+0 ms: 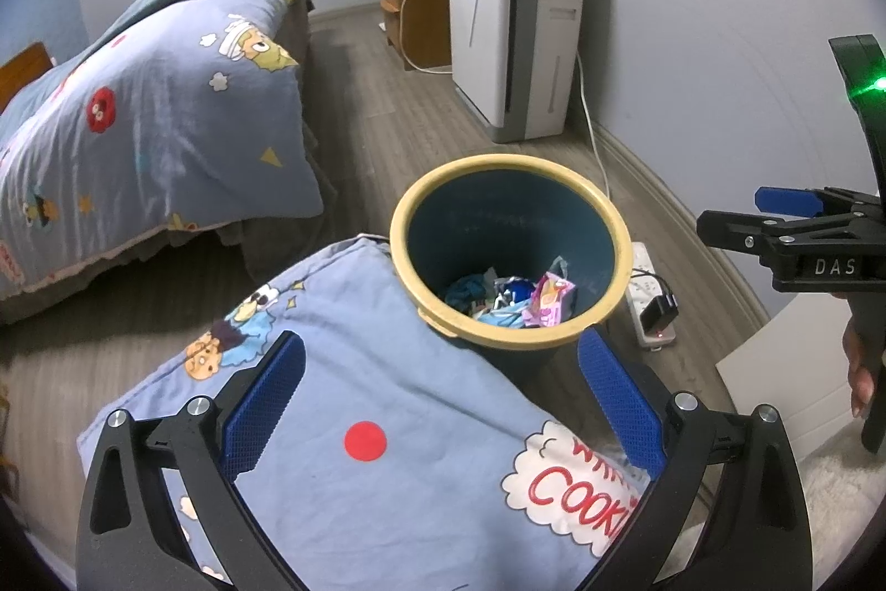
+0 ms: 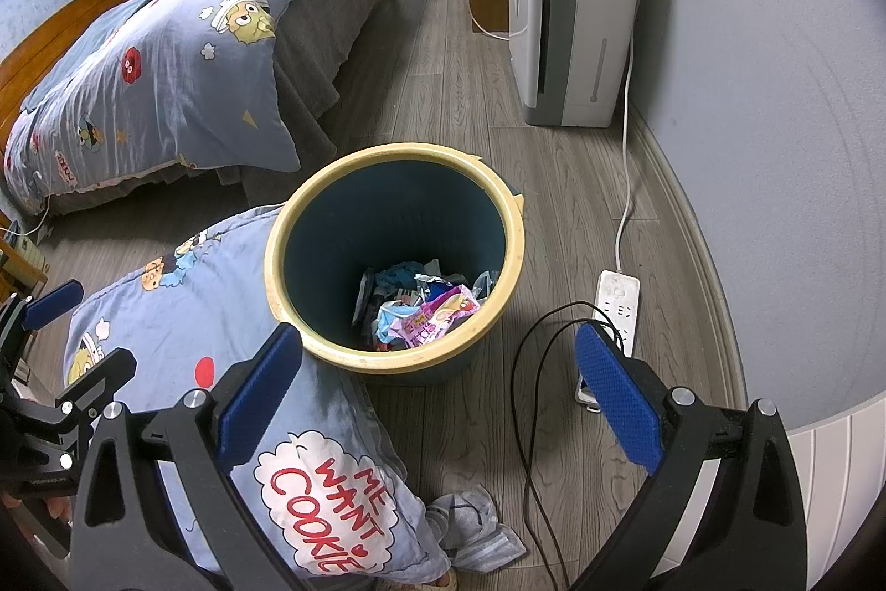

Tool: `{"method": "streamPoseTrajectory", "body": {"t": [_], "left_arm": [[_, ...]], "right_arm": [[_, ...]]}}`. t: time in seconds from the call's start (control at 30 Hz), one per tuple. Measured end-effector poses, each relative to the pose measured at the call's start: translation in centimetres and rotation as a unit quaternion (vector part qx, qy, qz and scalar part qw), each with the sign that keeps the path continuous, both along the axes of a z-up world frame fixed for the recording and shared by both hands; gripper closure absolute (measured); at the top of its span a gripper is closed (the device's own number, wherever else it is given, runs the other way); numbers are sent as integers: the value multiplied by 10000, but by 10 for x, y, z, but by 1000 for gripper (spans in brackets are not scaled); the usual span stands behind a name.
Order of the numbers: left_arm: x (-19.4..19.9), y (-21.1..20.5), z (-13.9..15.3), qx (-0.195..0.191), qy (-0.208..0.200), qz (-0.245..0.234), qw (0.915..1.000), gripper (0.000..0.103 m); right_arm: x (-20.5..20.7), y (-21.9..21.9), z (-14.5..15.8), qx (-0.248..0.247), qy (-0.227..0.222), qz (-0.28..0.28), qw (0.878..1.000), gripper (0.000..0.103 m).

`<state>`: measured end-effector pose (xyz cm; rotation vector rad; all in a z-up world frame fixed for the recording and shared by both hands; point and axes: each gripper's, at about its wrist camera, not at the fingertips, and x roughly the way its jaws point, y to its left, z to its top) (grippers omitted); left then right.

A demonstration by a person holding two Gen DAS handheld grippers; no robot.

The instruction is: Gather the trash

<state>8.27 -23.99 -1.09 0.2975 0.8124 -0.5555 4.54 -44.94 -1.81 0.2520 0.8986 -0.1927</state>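
A round bin with a yellow rim and a dark teal inside stands on the wood floor. Crumpled wrappers lie at its bottom, among them a pink one and bluish ones. The right wrist view shows the same bin and wrappers from closer above. My left gripper is open and empty, hovering over a blue cartoon-print quilt just short of the bin. My right gripper is open and empty too, above the bin's near rim. Each gripper shows at the edge of the other's view.
A bed with matching bedding stands left, and a white air purifier stands by the far wall. A white power strip, a black cable and a grey cloth lie on the floor near the bin.
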Motion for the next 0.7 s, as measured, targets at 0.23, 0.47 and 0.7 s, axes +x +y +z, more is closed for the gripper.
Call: {"method": "streamPoseTrajectory", "body": {"t": [0.23,0.47,0.7], "left_arm": [[-1,0,0,39,-43,-25,10000,5],[-7,3,3,131,-115,-205,9996,5],[-13,24,17,70,-136,-55,9999,5]], "right_arm": [[0,0,-2,-11,10,-6,10000,6],[-3,1,-3,44,42,-68,10000,6],[7,9,1,198,226,-354,9989,6]]}}
